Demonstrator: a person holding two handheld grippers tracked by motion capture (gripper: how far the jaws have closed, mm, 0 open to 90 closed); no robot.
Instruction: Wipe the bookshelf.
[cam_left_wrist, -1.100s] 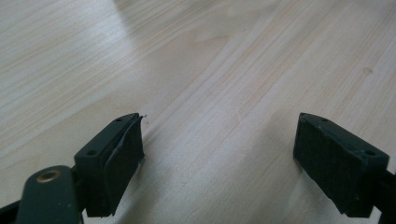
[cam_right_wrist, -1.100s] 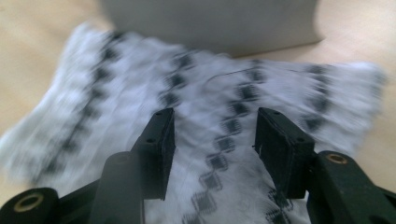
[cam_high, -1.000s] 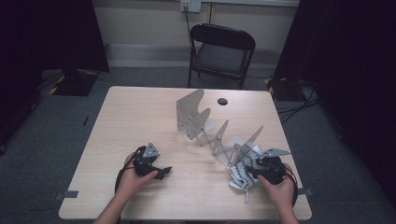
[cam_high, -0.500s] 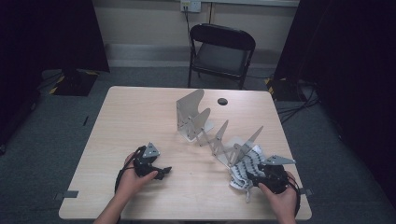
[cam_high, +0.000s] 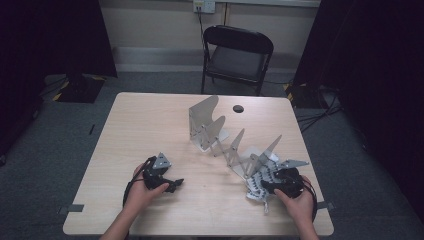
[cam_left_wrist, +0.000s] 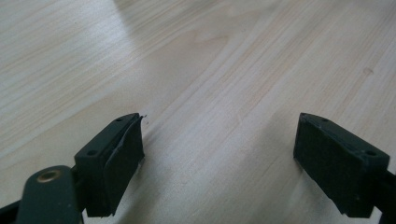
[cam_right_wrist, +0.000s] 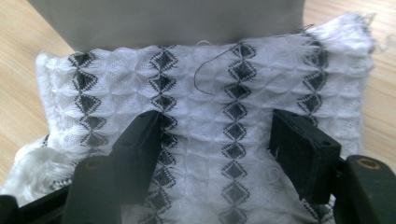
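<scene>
fingers (cam_right_wrist: 299, 154) of the right gripper (cam_right_wrist: 217, 154) are just opening, spread over the cloth (cam_right_wrist: 210, 98); left gripper (cam_left_wrist: 219, 158) is sitting spread, empty. better lifting straight off, avoiding snagging threads.

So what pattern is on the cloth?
White waffle weave with columns of black diamonds on the cloth, clearest in the right gripper view.

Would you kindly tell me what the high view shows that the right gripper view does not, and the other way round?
High view: the whole table, the folding metal rack, a chair and the left gripper resting apart. Right gripper view: the cloth's black diamond weave, a loose dark thread, and the jaws, just opening, spread over the fabric without pinching it. Both: the right gripper at the cloth beside the rack.
</scene>
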